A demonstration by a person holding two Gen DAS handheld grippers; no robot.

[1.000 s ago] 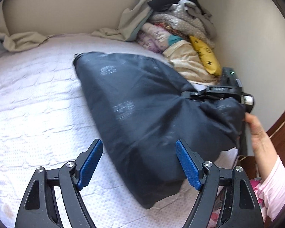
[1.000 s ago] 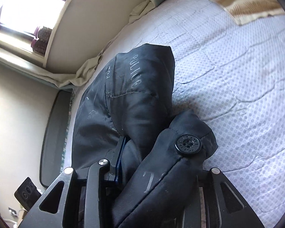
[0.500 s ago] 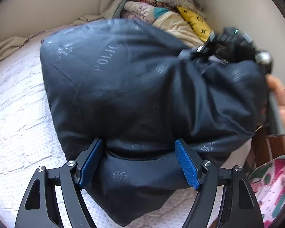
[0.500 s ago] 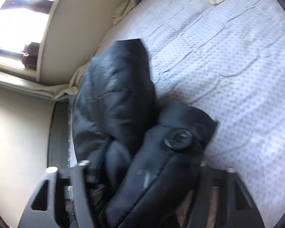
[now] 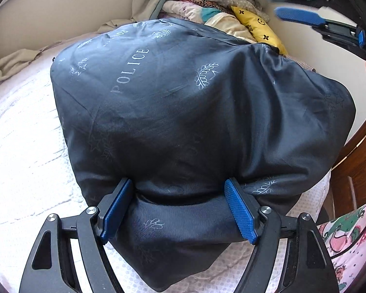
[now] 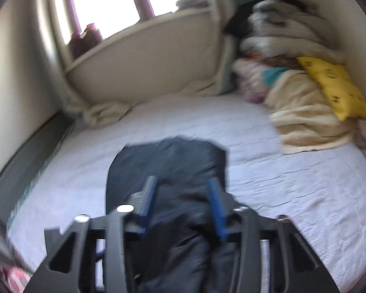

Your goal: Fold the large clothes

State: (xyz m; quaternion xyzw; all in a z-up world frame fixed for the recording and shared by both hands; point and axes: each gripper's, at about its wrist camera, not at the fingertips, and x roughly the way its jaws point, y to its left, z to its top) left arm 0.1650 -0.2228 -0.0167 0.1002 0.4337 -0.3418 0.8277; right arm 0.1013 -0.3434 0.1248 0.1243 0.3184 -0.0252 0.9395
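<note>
A large dark navy padded jacket (image 5: pixel 183 112), its lining printed with "POLICE" and leaf marks, lies bunched on the white bed (image 5: pixel 22 161). My left gripper (image 5: pixel 180 207) is open, its blue pads astride a thick fold at the jacket's near edge. The right gripper (image 5: pixel 302 17) shows in the left wrist view at the top right, lifted clear of the jacket with its jaws apart. In the blurred right wrist view, the right gripper (image 6: pixel 183 202) is open above the jacket (image 6: pixel 173 166), with nothing between its pads.
A pile of folded blankets and a yellow cushion (image 5: pixel 258 28) sits at the bed's far right corner against the wall; it also shows in the right wrist view (image 6: pixel 331 85). A beige cloth (image 6: pixel 105 112) lies along the headboard. A wooden frame (image 5: pixel 353 161) stands right.
The right gripper has let go of the jacket's buttoned part and lifted away. The left gripper has moved forward onto the jacket, which has been folded over toward the left.
</note>
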